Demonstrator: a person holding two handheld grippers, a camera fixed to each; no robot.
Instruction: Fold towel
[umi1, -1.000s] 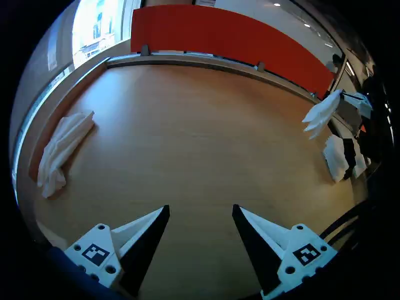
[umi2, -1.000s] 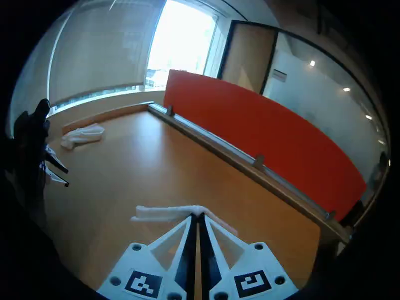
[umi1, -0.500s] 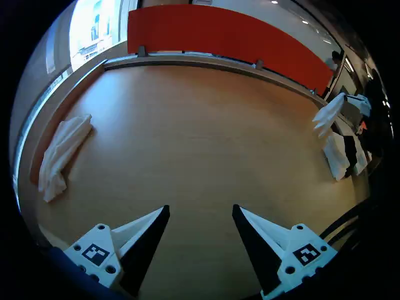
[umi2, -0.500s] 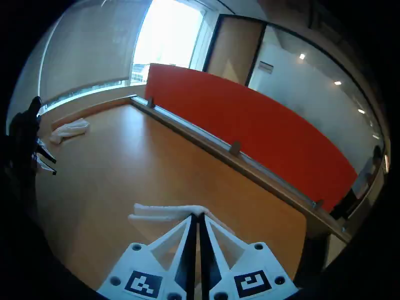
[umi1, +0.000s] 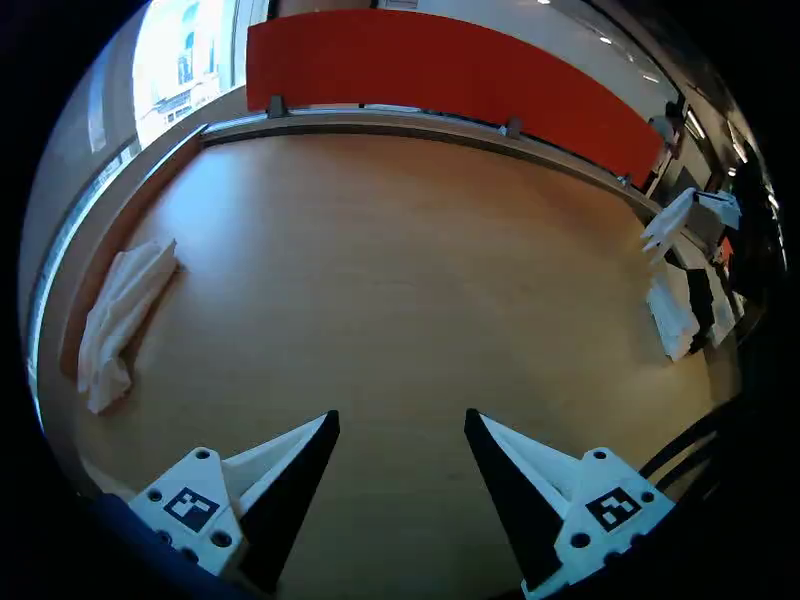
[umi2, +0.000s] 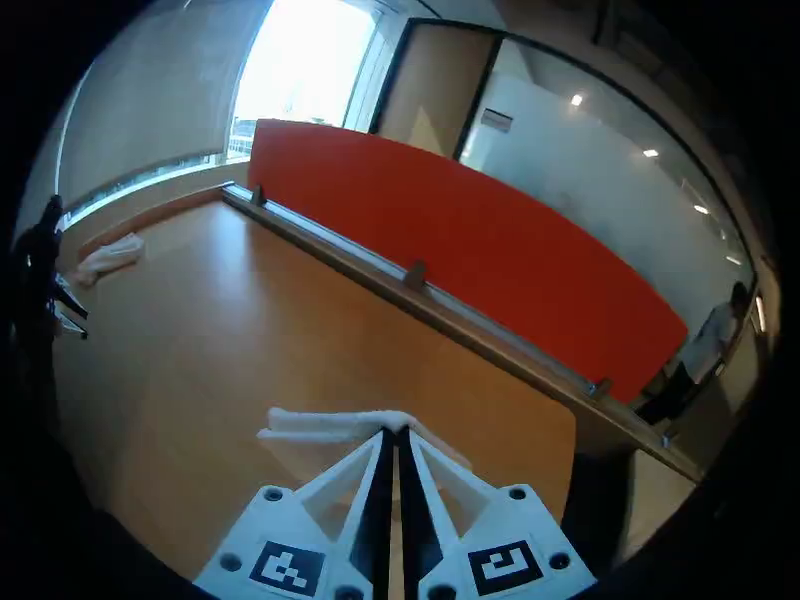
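Left claw (umi1: 400, 415): fingers spread wide, nothing between them. Bare wood bench (umi1: 400, 260) lies under and ahead of the tips. Can't tell if the tips touch it.

Right claw (umi2: 396, 432): 2 fingers pressed together, pinching the towel (umi2: 335, 424). The white cloth sticks out just ahead of the tips and runs off to that claw's left as a flat bundle, with the bench below it. In the left gripper view the same towel (umi1: 668, 218) is far to the left claw's right, up off the bench and drooping from the right claw.

Other items:
- Crumpled towel (umi1: 120, 320) is on the bench far to the left claw's left, along the bench edge by the window (umi1: 185, 70). From the right claw it sits far ahead-left and looks small.
- Stack of white cloth (umi1: 672, 315) is on the bench far to the left claw's right, just below the hanging towel. There is something dark beside it, can't tell what.
- Red divider (umi1: 450, 75) runs along the far bench edge, straight ahead of the left claw. For the right claw it crosses ahead and off to the right.
- 1 person (umi2: 712, 340) stands past the divider's end, far right of the right claw.
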